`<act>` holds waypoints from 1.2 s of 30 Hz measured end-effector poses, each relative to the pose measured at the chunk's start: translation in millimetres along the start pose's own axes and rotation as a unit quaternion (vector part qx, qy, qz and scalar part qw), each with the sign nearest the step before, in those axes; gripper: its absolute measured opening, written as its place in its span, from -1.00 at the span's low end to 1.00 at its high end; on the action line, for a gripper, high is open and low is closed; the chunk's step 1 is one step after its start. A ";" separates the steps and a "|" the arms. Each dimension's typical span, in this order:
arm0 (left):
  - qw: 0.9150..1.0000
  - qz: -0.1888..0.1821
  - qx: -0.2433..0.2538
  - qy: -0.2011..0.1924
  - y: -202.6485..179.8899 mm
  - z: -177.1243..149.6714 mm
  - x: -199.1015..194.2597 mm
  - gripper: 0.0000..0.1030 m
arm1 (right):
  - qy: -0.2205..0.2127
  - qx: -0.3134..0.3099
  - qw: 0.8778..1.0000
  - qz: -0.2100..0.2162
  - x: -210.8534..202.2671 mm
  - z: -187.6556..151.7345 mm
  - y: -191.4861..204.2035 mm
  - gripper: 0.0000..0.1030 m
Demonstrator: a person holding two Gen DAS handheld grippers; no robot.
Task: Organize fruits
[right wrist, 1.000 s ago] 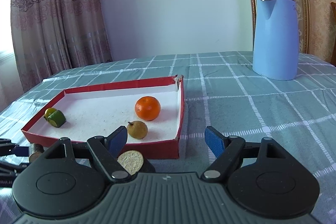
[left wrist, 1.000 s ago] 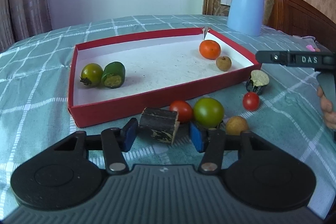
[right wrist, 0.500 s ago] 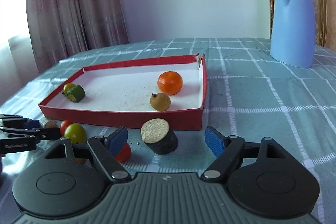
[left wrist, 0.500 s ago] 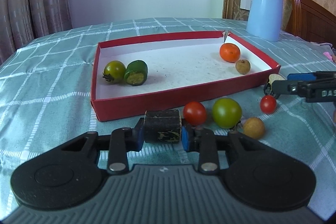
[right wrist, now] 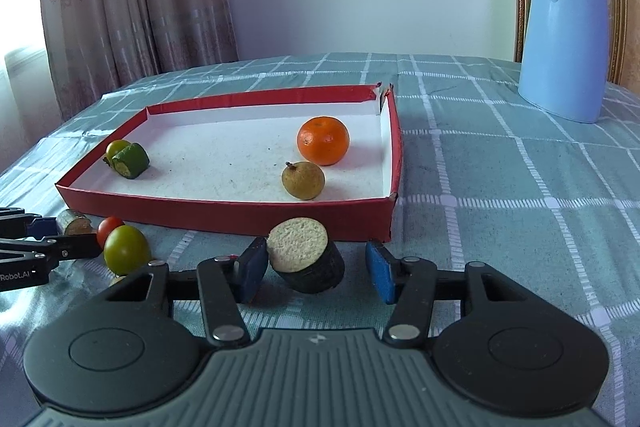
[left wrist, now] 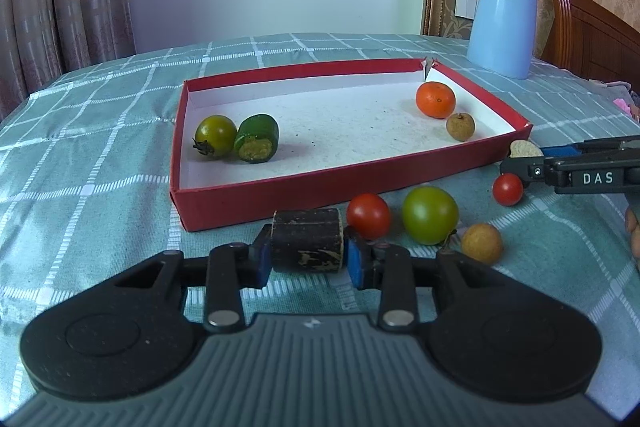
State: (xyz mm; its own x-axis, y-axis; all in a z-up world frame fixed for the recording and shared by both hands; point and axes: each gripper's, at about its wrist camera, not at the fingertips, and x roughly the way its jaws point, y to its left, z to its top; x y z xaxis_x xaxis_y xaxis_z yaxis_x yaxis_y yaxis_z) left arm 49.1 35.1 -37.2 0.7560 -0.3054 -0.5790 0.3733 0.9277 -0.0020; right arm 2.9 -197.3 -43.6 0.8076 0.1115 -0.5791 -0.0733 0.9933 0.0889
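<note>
Nearest the camera, the left tool (left wrist: 306,257) has its blue pads pressed on both ends of a dark chunk (left wrist: 307,246), just in front of the box's (left wrist: 280,193) near wall on the checked cloth (left wrist: 80,155). The right tool (right wrist: 316,273) is closing around a 2nd dark piece (right wrist: 306,261) with a pale cut top; its left pad is at the piece, the right pad still apart from it, at the box's near right corner. In front of the box, right of the chunk, lie a red tomato (left wrist: 368,215), a green tomato (left wrist: 430,215), a tan fruit (left wrist: 482,243) and a small red tomato (left wrist: 507,189). Inside the box, 2 green pieces (left wrist: 236,139) sit touching at the left; an orange (left wrist: 435,99) and a brown fruit (left wrist: 460,126) sit at the right. Beyond the box's far right corner stands a blue jug (left wrist: 502,21).
</note>
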 end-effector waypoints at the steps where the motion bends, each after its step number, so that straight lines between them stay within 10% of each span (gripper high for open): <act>1: 1.000 0.000 0.000 0.000 0.2 0.0 0.1 -0.37 | 0.000 0.000 1.000 0.001 0.1 -0.1 -0.4 0.04; 4: 1.000 0.003 0.001 -0.001 -0.1 -0.1 0.0 -0.36 | -0.001 -0.004 1.000 0.011 -1.4 -0.9 0.4 -0.22; 36: 0.997 0.064 0.012 -0.038 -21.4 6.3 -20.1 -0.42 | -0.093 -0.051 0.994 -0.019 -25.9 13.5 16.3 -0.23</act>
State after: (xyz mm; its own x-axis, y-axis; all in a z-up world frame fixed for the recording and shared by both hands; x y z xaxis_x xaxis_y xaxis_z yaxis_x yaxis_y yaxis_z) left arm 29.3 20.1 -20.4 0.8369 -0.2002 -0.5095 0.2820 0.9554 0.0877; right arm -11.3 -184.4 -16.2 0.9045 0.0763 -0.4197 -0.0922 0.9956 -0.0177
